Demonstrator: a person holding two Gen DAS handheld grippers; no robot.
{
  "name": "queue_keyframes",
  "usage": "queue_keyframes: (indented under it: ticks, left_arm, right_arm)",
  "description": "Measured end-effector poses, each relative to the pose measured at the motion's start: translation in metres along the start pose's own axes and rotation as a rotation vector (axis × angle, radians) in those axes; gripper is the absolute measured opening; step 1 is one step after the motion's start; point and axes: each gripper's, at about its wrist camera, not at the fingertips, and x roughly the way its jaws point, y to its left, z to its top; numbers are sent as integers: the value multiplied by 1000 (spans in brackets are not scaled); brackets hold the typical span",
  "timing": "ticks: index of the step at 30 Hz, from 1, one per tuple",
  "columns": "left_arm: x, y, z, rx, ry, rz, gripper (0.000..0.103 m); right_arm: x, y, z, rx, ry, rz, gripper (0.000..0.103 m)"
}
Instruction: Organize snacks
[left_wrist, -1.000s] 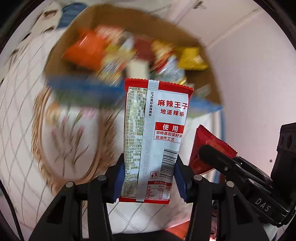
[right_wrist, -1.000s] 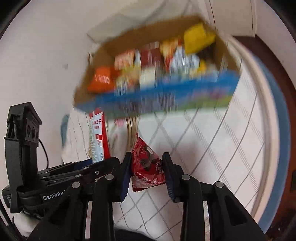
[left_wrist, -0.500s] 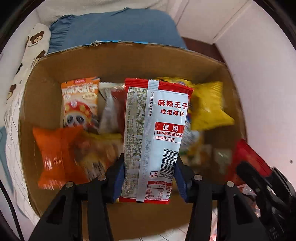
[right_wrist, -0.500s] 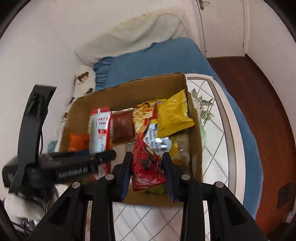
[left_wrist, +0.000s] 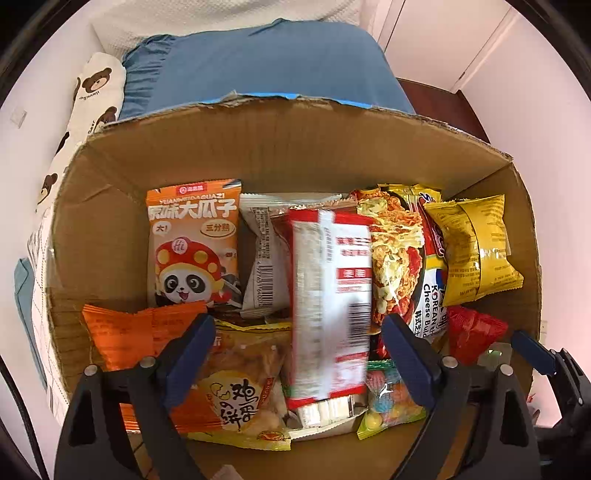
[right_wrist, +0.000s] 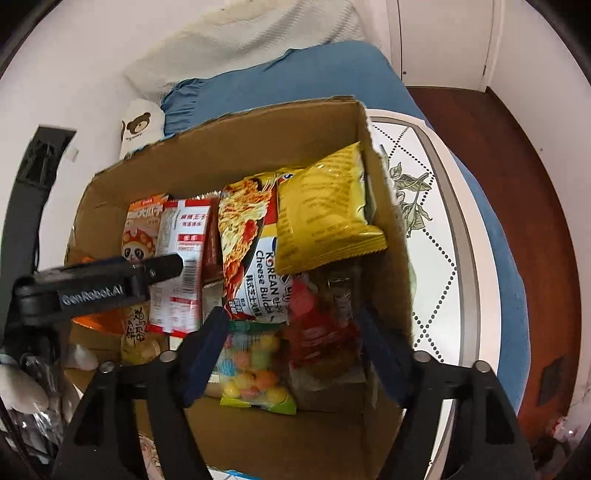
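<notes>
A cardboard box (left_wrist: 295, 122) full of snack packets fills both views. My left gripper (left_wrist: 297, 325) hangs over it pointing down, its jaws opening. A blurred red-and-white spicy strip packet (left_wrist: 332, 295) lies loose between them, and neither pad touches it. My right gripper (right_wrist: 291, 317) is also over the box (right_wrist: 258, 147) with its jaws opening. A small red packet (right_wrist: 321, 328), blurred, sits free between its fingers, on top of other snacks. The left gripper (right_wrist: 110, 284) shows at the left of the right wrist view, next to the red-and-white packet (right_wrist: 181, 266).
The box holds an orange panda seed bag (left_wrist: 192, 240), a noodle pack (left_wrist: 402, 258), a yellow packet (left_wrist: 476, 247), a candy bag (right_wrist: 255, 369) and an egg cookie pack (left_wrist: 236, 391). Blue bedding (left_wrist: 266, 62) lies behind. The patterned white tabletop (right_wrist: 424, 229) runs to the right.
Both grippers travelled from the tabletop to above the box. Each then spread its jaws and let go of its packet, and both packets now lie loose among the snacks.
</notes>
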Motion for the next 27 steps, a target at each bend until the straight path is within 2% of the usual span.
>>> queue_keyframes:
  ticks: [4,8,12,22,27]
  left_arm:
    - [-7,8,-9,-6,-8,-5,92]
    - [-17,15,-30,-34,-19,-5,92]
    - [-30,18,-52,-32,-46,4,92]
    - [-75,22,-113,-36,-187,28,92]
    - [-99,23,-126,-32,-259,41,92]
  right_arm:
    - [-2,12,-4,-20,-4,-26,97]
    - [-10,15,-10,-1,-2,-24,97]
    - [-15,15,-22,4,-6,-62,98]
    - [-44,26,-49,-15,-88,-109,98]
    - [-69,32,-63,-25,-146,-126,98]
